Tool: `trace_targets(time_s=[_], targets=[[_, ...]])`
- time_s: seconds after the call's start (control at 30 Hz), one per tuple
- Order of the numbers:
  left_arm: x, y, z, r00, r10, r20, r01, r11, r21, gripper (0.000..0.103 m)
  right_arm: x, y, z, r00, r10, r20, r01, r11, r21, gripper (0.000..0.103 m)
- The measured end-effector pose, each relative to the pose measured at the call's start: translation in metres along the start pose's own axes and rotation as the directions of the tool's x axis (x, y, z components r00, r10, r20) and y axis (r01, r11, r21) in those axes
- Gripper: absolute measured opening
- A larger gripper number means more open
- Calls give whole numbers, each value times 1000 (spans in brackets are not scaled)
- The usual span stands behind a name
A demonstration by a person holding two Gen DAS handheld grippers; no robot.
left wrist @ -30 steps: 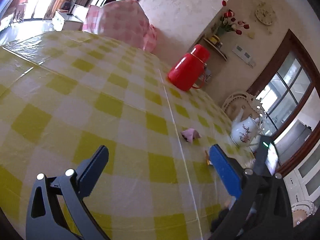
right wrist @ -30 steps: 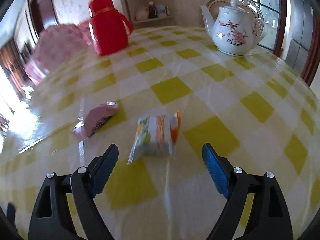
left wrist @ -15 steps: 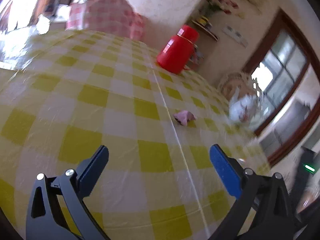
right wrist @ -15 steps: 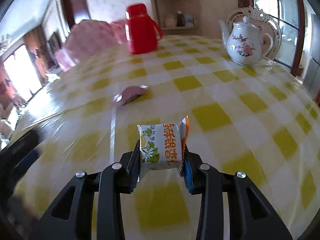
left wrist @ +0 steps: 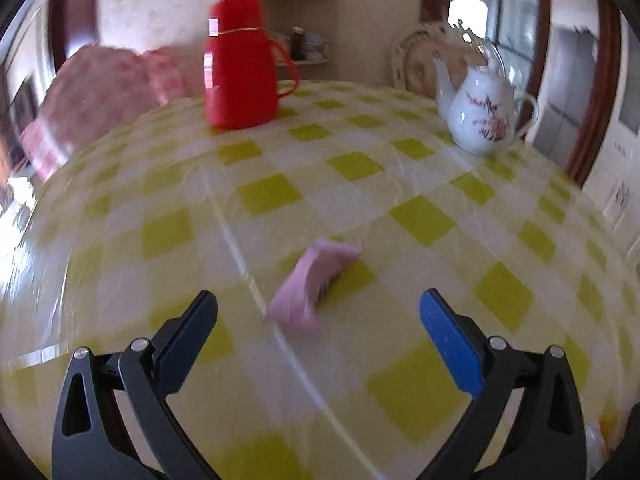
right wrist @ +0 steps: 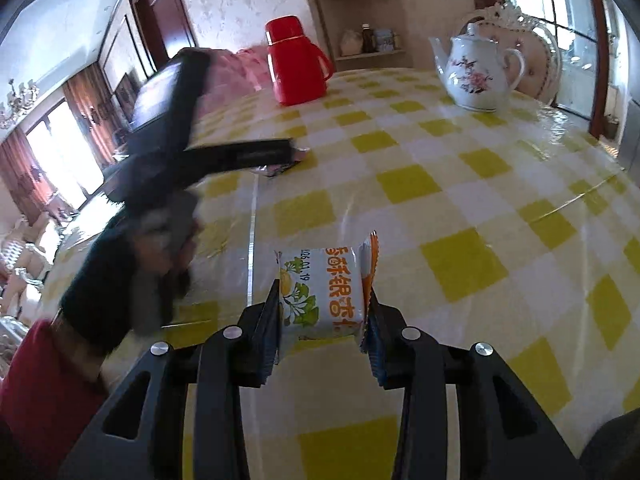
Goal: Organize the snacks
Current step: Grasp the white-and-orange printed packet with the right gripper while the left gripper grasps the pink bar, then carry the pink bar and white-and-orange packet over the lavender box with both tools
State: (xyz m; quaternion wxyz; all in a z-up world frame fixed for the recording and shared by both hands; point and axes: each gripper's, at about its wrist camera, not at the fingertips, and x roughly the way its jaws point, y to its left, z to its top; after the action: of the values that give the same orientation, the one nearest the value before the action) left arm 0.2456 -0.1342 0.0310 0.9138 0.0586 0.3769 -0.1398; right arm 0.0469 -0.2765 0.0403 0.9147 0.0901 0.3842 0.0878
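In the left wrist view a pink snack packet (left wrist: 312, 284) lies blurred on the yellow-checked tablecloth (left wrist: 420, 220). It sits just ahead of my left gripper (left wrist: 318, 296), whose jaws stand wide open with no pad touching it. In the right wrist view my right gripper (right wrist: 323, 292) is shut on a white and orange snack packet (right wrist: 324, 280), held clear above the cloth. There the left gripper (right wrist: 224, 152) reaches in from the left, its tip at the pink packet (right wrist: 280, 168).
A red thermos jug (left wrist: 240, 64) stands at the back of the table, a white flowered teapot (left wrist: 484, 116) at the back right. A gloved hand and red sleeve (right wrist: 48, 380) fill the left of the right wrist view. An ornate white chair (right wrist: 532, 52) stands behind the teapot.
My right gripper closed on the white and orange packet and lifted it. My left gripper rolled level and swept across to the pink packet, which now lies close before its open jaws.
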Motion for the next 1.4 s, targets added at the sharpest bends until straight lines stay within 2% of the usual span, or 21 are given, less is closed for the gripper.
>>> trace_targets(time_s=[0.13,0.17,0.2,0.23,0.27,0.3,0.43,0.57,0.77,0.97,1.13,1.3,1.4], targets=[[32,1,11,997,23,-68,-18,997,70,101,-1,3,0,1000,13,-1,-13,1000,-1,38],[41,3,10,996,20,-90,-14,997,72,94,-1,4,0,1000,14,-2,-14,1000,-6,38],[46,3,10,993,-8,-117,16,998,67,64,-1,5,0,1000,12,-2,-12,1000,-10,38],[45,2,8,991,-32,-130,41,997,69,39,-1,5,0,1000,7,0,-7,1000,-14,38],[42,-2,6,992,-39,-120,49,996,81,23,0,6,0,1000,1,3,-1,1000,-18,38],[39,-6,5,992,-45,-118,56,994,91,21,-1,6,0,1000,-7,8,7,1000,-22,38],[7,-27,-9,998,-48,-51,54,990,134,20,4,-1,-1,999,-43,10,43,999,-12,38],[-27,-29,-30,997,-71,-19,73,995,67,20,10,-8,-1,998,-57,-2,57,998,4,38],[-72,-14,-80,998,-63,-25,62,997,-42,20,10,-10,-2,999,-51,10,51,999,2,38],[-122,-3,-127,998,-58,-21,56,994,-93,20,4,-8,-6,998,-52,28,52,999,12,38],[-160,2,-155,998,-59,13,60,992,-115,20,-15,15,-25,997,-54,48,56,998,-35,38],[-186,6,-173,996,-85,41,90,984,-153,20,-39,31,-47,998,-14,55,16,999,-34,38],[-202,3,-185,996,-76,56,83,986,-146,20,-53,40,-63,998,14,56,-12,1000,-25,38]])
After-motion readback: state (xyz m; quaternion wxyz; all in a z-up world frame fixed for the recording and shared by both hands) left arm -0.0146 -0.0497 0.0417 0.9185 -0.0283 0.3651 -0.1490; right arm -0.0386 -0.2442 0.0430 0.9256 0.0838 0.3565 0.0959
